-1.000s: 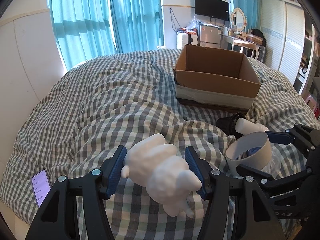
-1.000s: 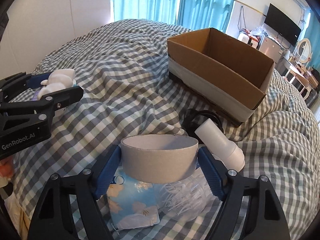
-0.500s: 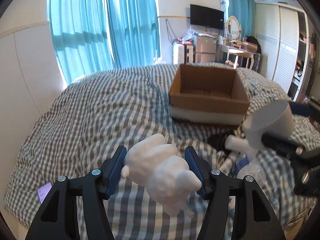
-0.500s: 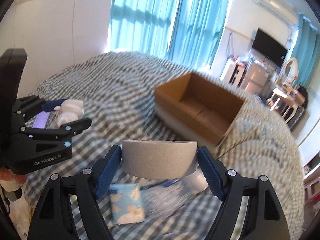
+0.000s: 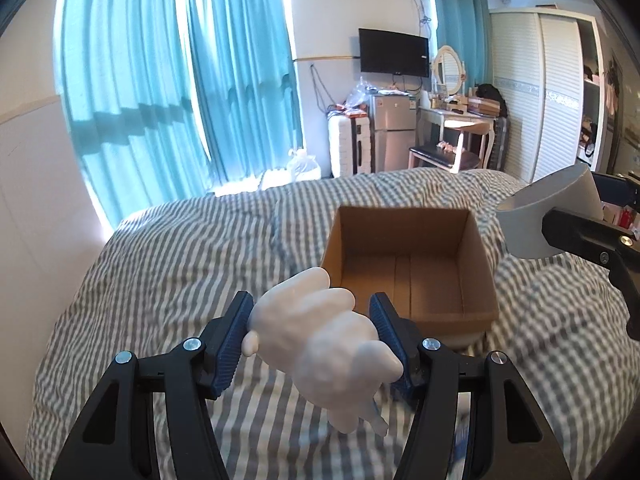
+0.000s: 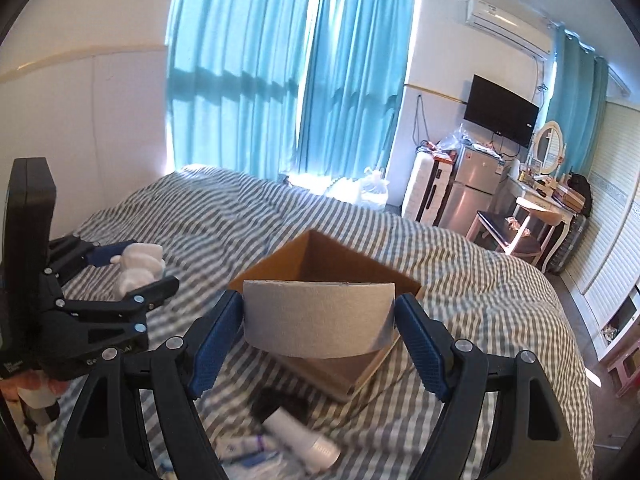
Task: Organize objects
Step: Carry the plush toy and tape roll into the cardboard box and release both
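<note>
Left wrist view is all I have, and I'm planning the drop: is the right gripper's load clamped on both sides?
Observer: Yes. The right gripper has both blue pads pressed on a grey tape roll, with the cardboard box directly ahead of it.
Operator: Anything lying on the bed near me?
Observer: A white bottle lies on the quilt below that gripper, beside a black object.

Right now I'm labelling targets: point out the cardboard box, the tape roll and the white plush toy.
cardboard box (image 5: pixel 408 276): left wrist view, inside floor.
tape roll (image 6: pixel 318 314): right wrist view, outer grey face.
white plush toy (image 5: pixel 320 332): left wrist view, body middle.
</note>
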{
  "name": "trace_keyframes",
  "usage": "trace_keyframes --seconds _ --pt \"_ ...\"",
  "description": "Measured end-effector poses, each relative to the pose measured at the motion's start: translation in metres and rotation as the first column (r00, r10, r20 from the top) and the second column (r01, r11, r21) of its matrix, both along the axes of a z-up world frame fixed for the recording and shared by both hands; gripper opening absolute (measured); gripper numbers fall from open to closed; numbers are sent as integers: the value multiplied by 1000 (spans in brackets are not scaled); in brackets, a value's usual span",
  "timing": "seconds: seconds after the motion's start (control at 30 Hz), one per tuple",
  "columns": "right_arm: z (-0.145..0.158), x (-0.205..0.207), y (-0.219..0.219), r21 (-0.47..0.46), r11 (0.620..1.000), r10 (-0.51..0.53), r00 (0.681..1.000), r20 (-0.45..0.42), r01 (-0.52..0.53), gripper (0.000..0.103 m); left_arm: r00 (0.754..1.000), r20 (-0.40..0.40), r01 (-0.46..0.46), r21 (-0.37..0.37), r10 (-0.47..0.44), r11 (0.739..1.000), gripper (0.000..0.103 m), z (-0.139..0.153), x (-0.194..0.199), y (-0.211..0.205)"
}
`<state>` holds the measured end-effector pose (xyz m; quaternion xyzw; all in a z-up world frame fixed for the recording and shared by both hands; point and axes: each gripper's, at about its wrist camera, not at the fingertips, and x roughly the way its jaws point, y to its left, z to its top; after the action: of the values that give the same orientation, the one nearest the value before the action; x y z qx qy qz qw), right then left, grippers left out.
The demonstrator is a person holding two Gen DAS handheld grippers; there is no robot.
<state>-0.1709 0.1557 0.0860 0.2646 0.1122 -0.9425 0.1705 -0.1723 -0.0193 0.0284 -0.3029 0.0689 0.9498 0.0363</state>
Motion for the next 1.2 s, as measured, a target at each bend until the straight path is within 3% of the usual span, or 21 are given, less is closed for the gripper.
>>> trace_keyframes --seconds 0.23,0.43,0.67,0.9,1.2 --pt "-5 -65 4 -13 1000 -23 999 24 23 78 997 11 80 11 -80 997 62 -9 -74 22" --pt "-33 -131 14 -22 999 -40 995 90 42 78 988 53 147 -12 -146 989 62 -37 -131 39" --pt "-71 -202 25 -14 998 -64 983 173 67 78 974 154 172 -21 -167 985 62 -73 -185 55" --pt "-86 -210 21 32 999 -47 990 132 43 78 946 226 239 -4 -232 971 62 -92 -203 67" --pt "-83 -190 19 6 1000 -29 994 104 28 78 943 251 229 -17 -217 973 63 -111 -200 72"
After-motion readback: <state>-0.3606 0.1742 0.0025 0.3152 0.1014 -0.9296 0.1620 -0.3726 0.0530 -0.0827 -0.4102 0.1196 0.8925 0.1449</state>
